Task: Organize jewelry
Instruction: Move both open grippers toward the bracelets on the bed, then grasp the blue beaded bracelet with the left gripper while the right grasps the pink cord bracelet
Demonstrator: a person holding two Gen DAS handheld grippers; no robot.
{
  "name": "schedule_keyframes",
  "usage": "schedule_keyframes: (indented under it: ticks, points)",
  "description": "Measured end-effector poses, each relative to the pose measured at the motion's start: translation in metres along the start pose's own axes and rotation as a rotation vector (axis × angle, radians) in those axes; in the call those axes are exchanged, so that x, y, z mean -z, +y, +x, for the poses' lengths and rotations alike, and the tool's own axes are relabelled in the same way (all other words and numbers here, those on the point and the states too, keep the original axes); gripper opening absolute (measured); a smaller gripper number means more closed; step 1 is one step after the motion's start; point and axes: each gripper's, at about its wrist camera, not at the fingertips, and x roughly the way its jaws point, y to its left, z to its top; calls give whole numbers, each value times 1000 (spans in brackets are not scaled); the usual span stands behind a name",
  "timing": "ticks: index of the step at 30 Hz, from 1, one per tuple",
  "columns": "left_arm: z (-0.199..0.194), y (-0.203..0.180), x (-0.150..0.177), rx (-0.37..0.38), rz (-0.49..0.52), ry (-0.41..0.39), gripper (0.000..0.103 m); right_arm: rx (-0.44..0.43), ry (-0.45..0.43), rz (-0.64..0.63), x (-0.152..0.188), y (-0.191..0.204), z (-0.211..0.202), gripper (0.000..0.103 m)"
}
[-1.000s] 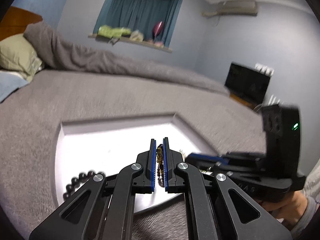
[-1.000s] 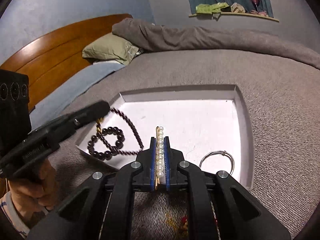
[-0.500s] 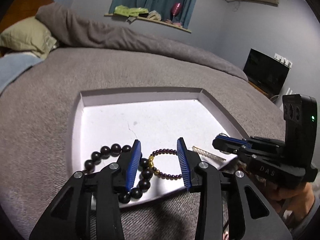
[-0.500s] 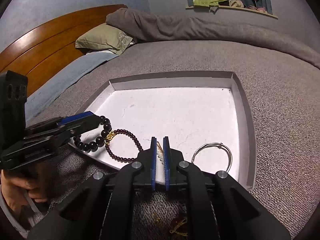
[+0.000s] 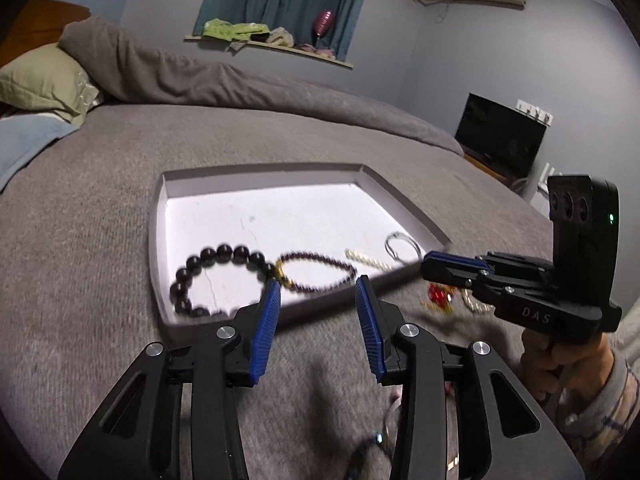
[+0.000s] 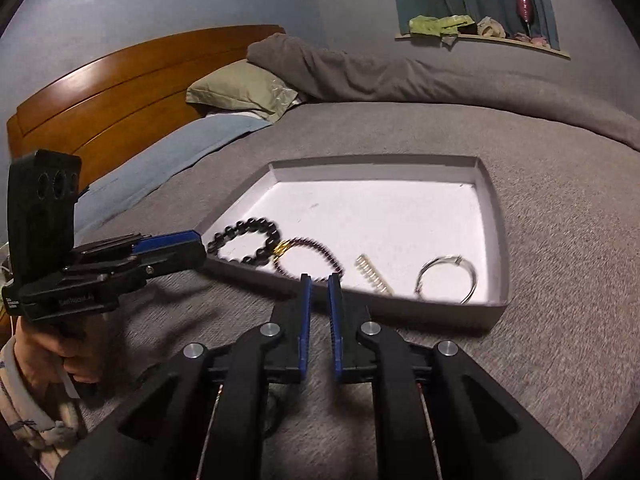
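- On the grey bed sat a shallow white tray, and along its near edge lay four pieces in a row: a black bead bracelet at the left, a dark red bead bracelet touching it, a short pearl strand, and a silver bangle at the right.
- Outside the tray, on the blanket just near of its near right corner, loose pieces waited: a red beaded piece and a pale strand, both blurred.
- By the left wrist view, those loose pieces lay to the right of the left gripper and just beneath the tips of the right gripper, so the right hand looked the nearer one for them.
- Left fingers stood wide apart and held nothing; they hung near of the tray's edge, in line with the dark red bead bracelet.
- Right gripper, in its own view, showed a narrow gap between its fingers and nothing in it.
- More pieces showed at the bottom edge of the left view, a dark blue beaded one among them; its form could not be told.
- Far half of the tray was bare white floor, open room for more; the low near wall would have to be cleared on the way in.
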Motion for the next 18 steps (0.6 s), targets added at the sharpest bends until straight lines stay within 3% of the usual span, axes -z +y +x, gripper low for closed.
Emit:
schedule_keyframes:
  ticks: [2,12,18]
  points:
    - [-5,-2,6,3,12,8,40,-3,12,-4,7,5,-2,18]
    - [-36,-8,48,24,60,42,40,-25,42,0,44,23,-26,20]
    - [-51,-18,72,19,89,60,40,-29,54,5,57,28,-31,27]
